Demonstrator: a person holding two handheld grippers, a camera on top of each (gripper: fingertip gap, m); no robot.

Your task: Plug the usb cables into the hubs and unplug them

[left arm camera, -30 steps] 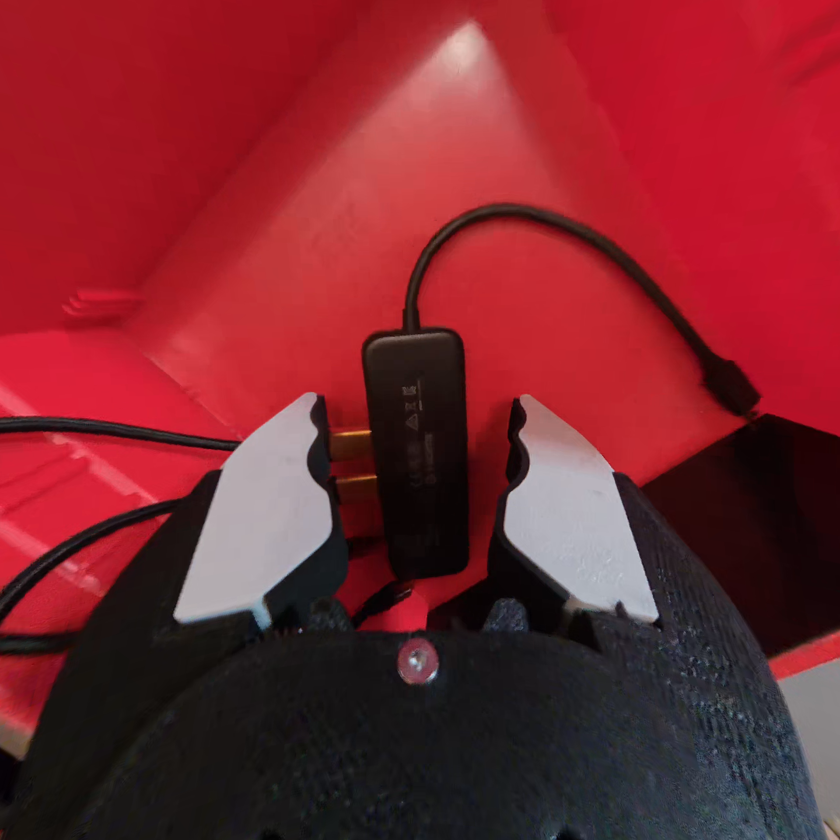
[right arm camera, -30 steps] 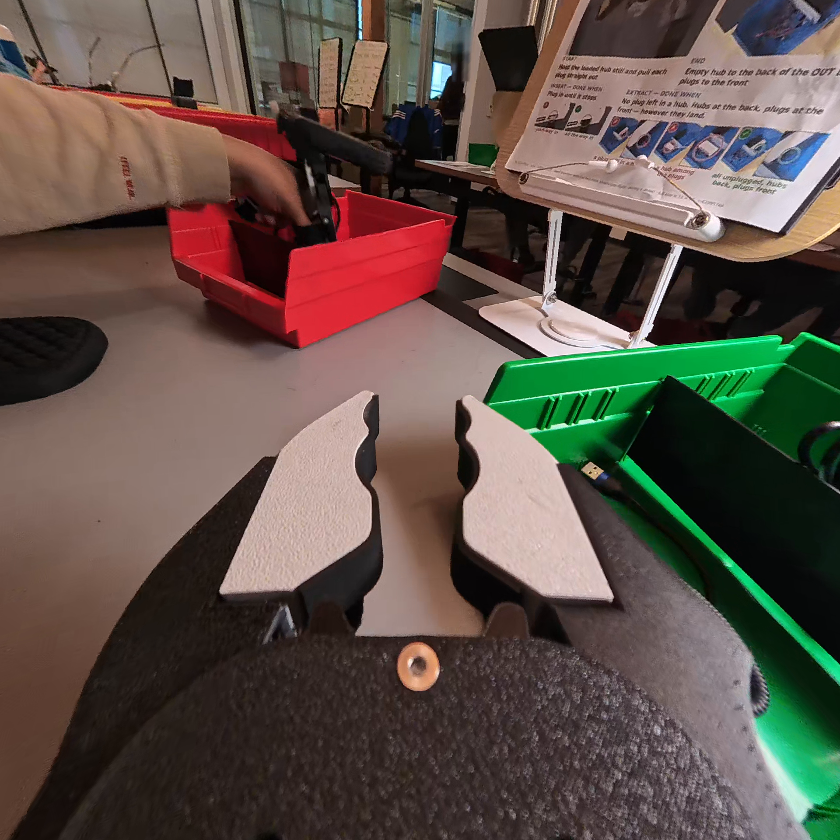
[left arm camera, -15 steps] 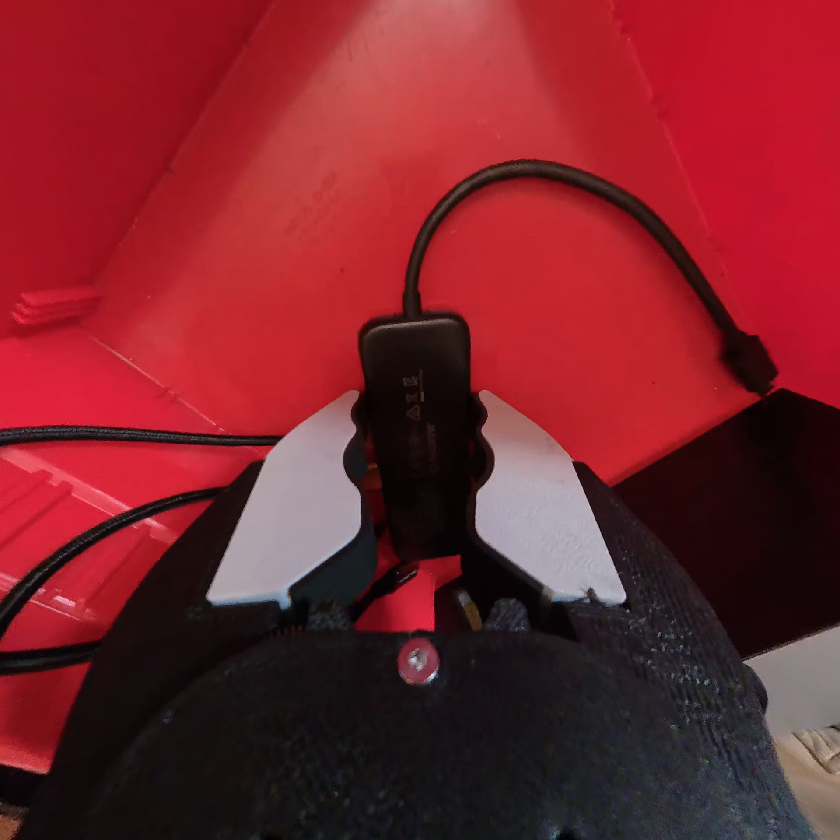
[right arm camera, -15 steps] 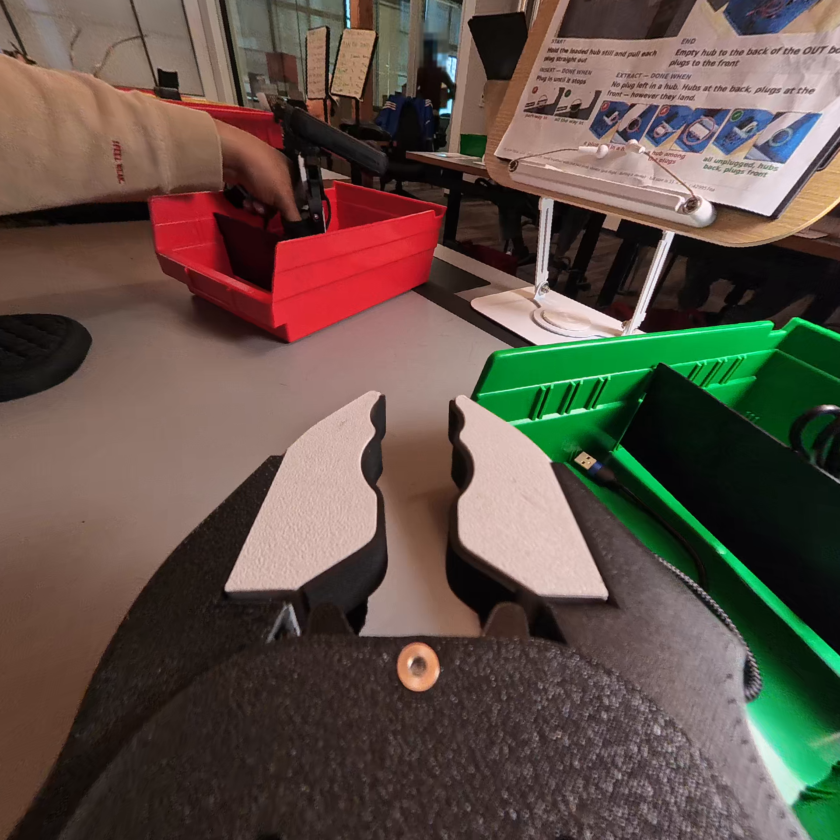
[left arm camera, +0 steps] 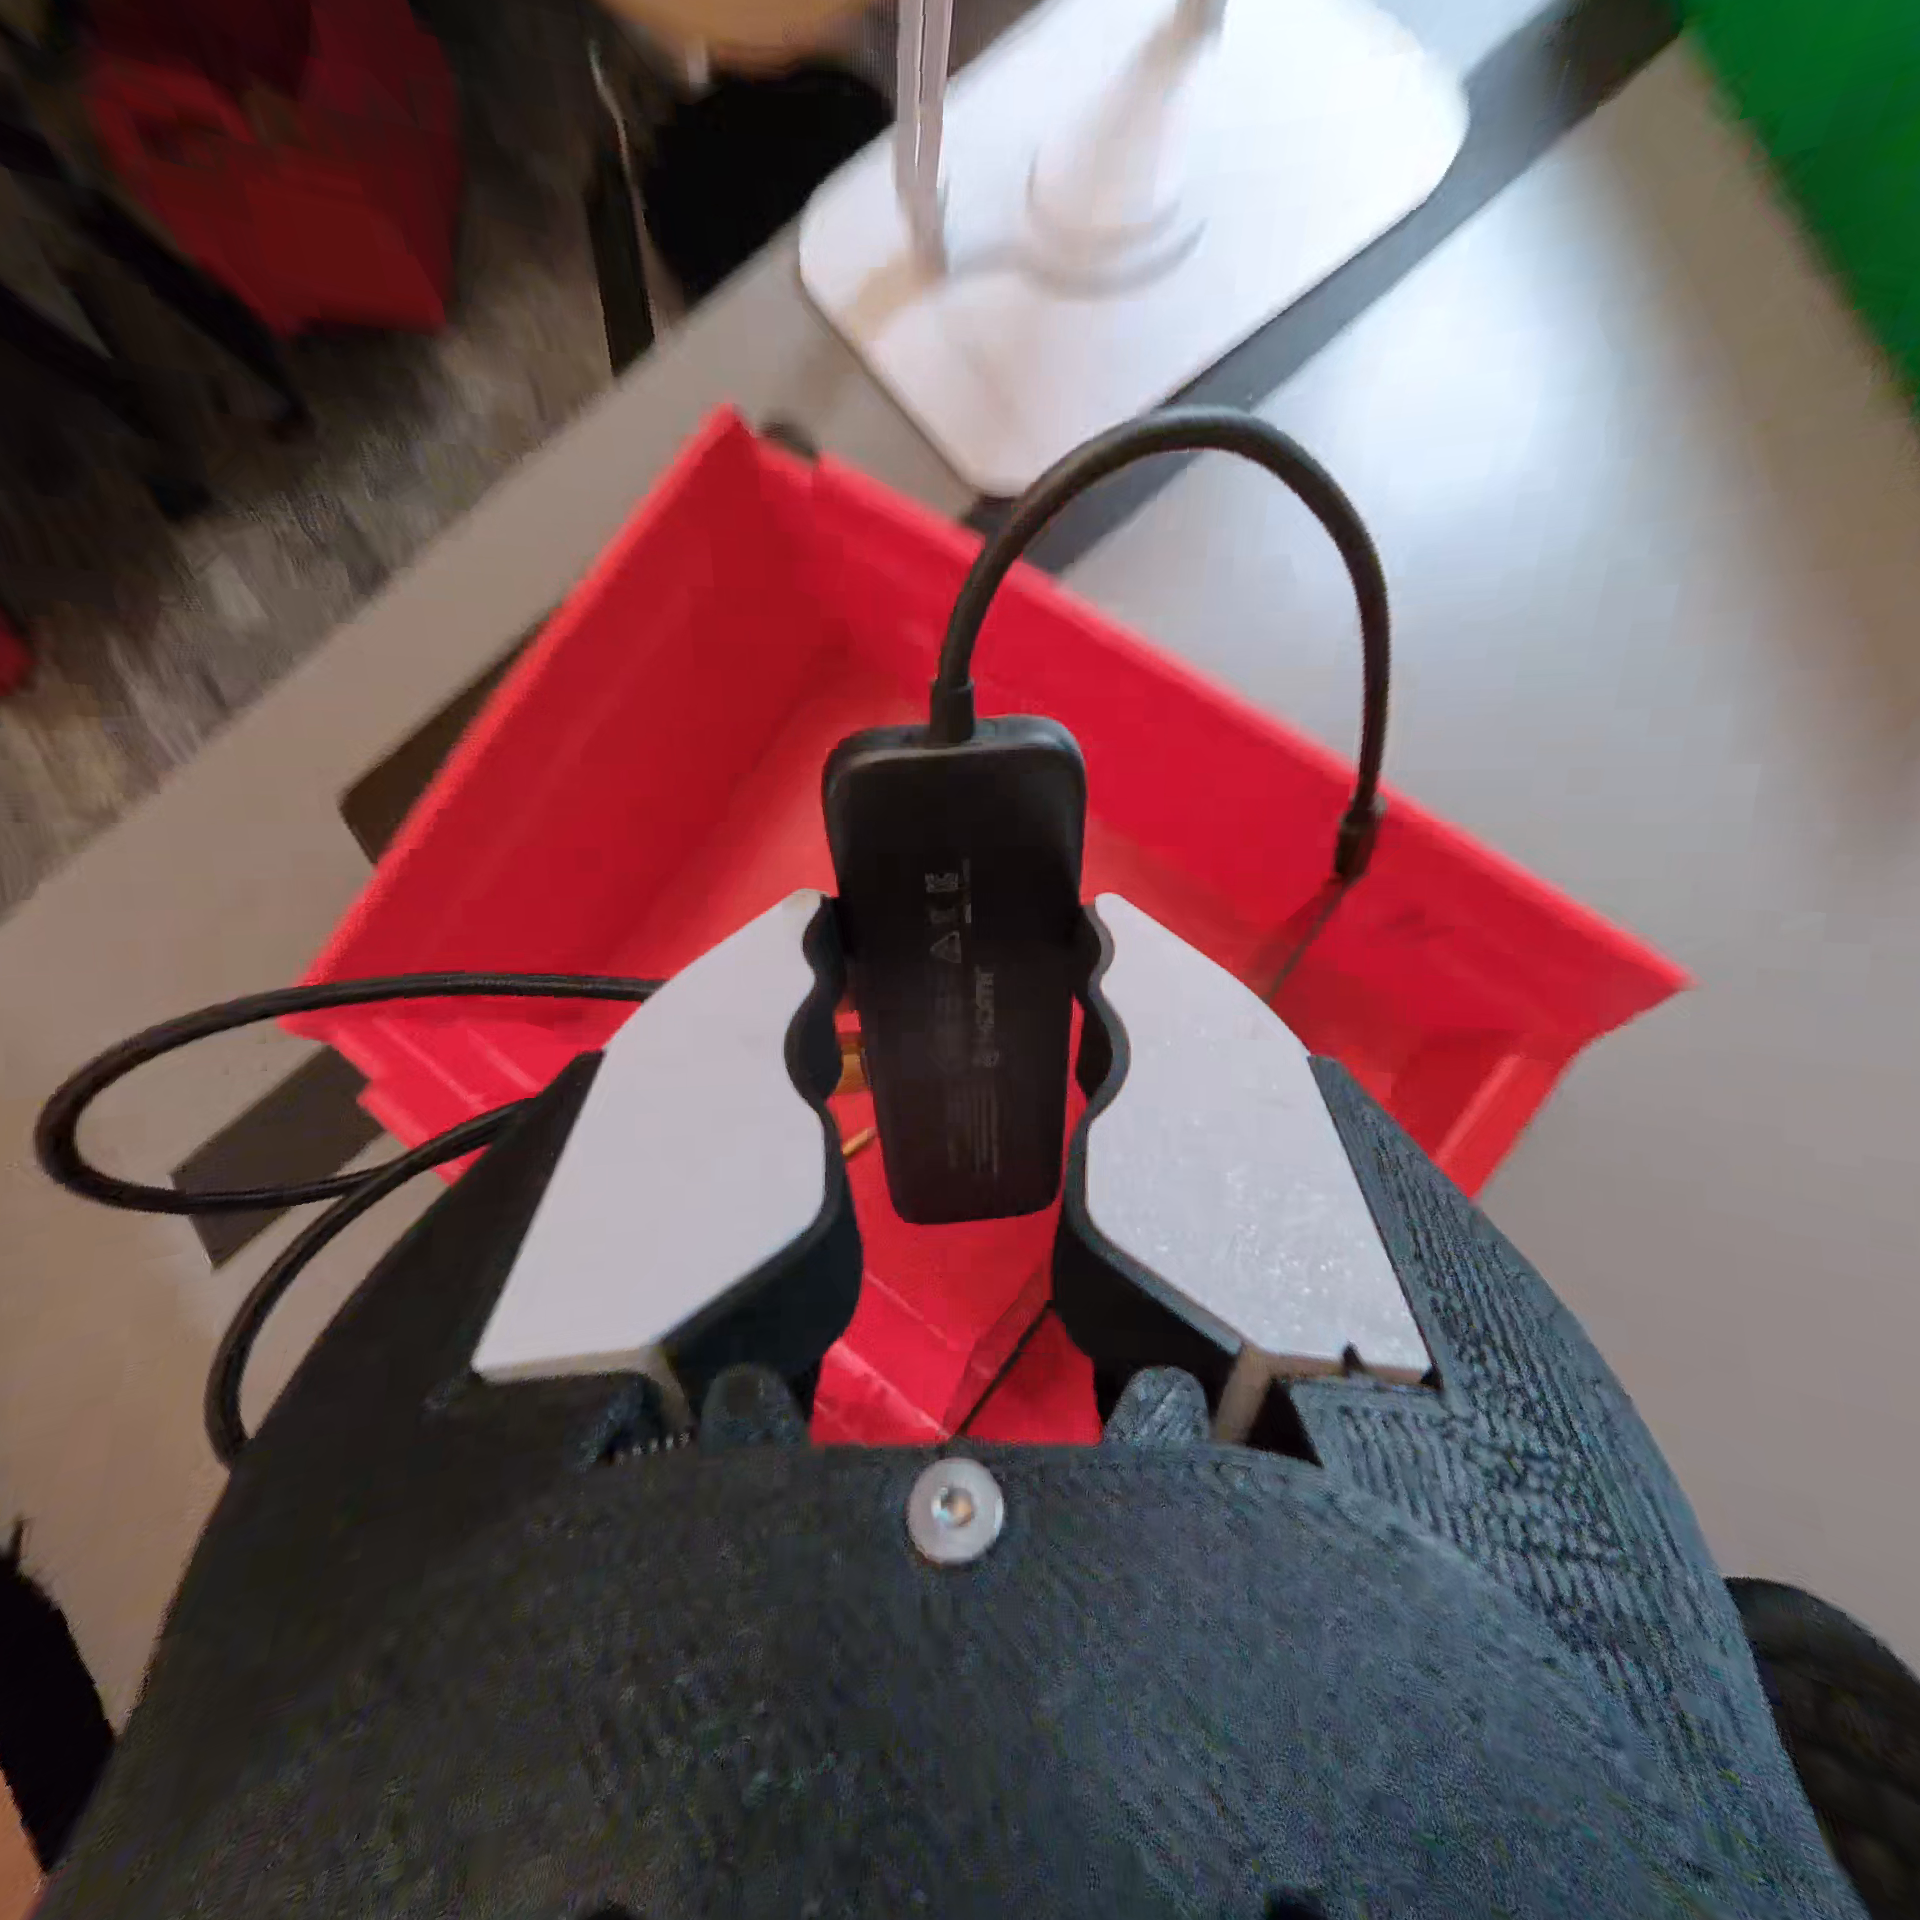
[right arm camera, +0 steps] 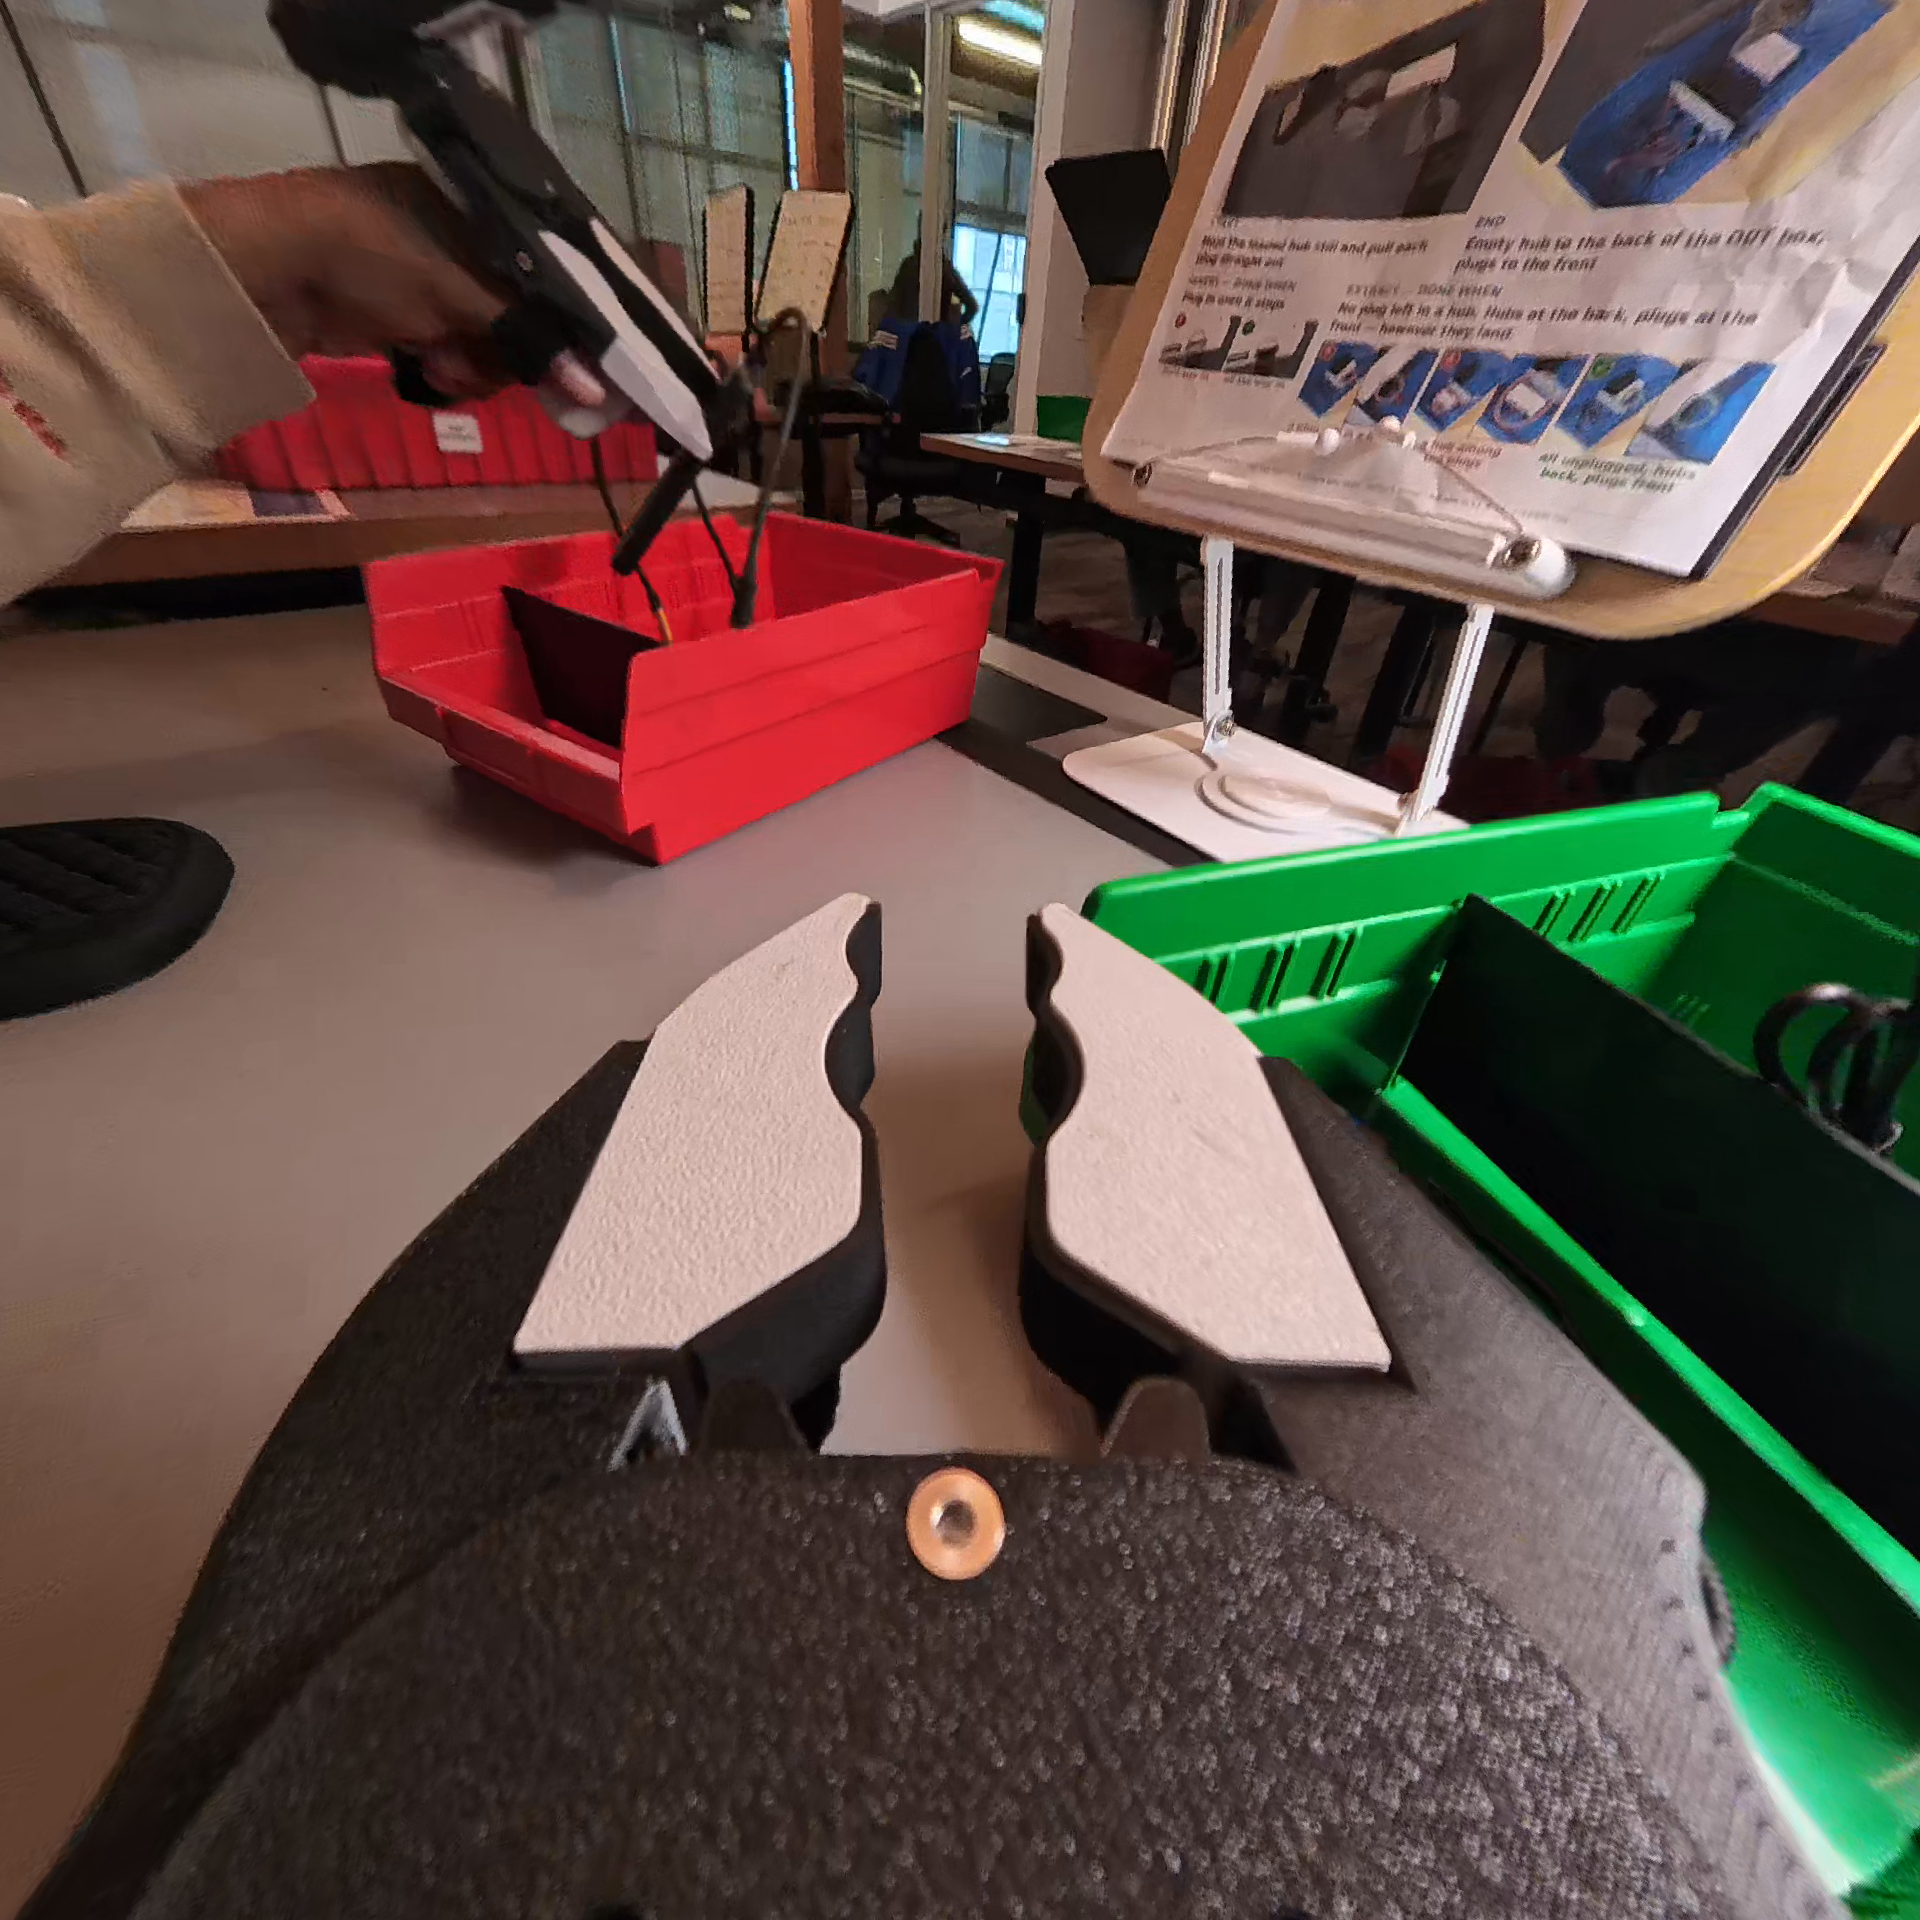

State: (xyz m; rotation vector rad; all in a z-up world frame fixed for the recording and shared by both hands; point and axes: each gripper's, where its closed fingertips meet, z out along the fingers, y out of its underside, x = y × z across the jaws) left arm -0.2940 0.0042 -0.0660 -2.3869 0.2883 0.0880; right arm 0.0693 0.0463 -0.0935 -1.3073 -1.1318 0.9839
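Left tool (left arm camera: 956, 935) is clamped on the black hub (left arm camera: 961, 977), fingers (left arm camera: 675, 1143) pinching its long sides. We see it held in the air above the red bin (left arm camera: 644, 790), hub's own pigtail cable (left arm camera: 1195, 468) arching up from the far end and dropping to a small plug (left arm camera: 1359, 840) on the right. Two black usb cables (left arm camera: 260, 1039) run off the hub's left side and loop out past the bin's near-left corner (gold plug shells just visible between the left finger and the hub body).

From the right wrist view the same left tool (right arm camera: 665, 405) sits high over the red bin (right arm camera: 727, 686), which stands toward the far edge of the grey surface (right arm camera: 364, 987); cables (right arm camera: 769, 468) hang down into it.

Right tool (right arm camera: 954, 997) is empty, jaws parted a modest gap, hovering low over the surface just beside the green bin's (right arm camera: 1299, 935) left wall. Green bin has a black divider (right arm camera: 1610, 1091); a coiled black cable (right arm camera: 1839, 1049) lies behind it at the right edge.

White document stand (right arm camera: 1247, 779) at the surface's far edge, between the two bins. Black pad (right arm camera: 94, 904) at the left edge.
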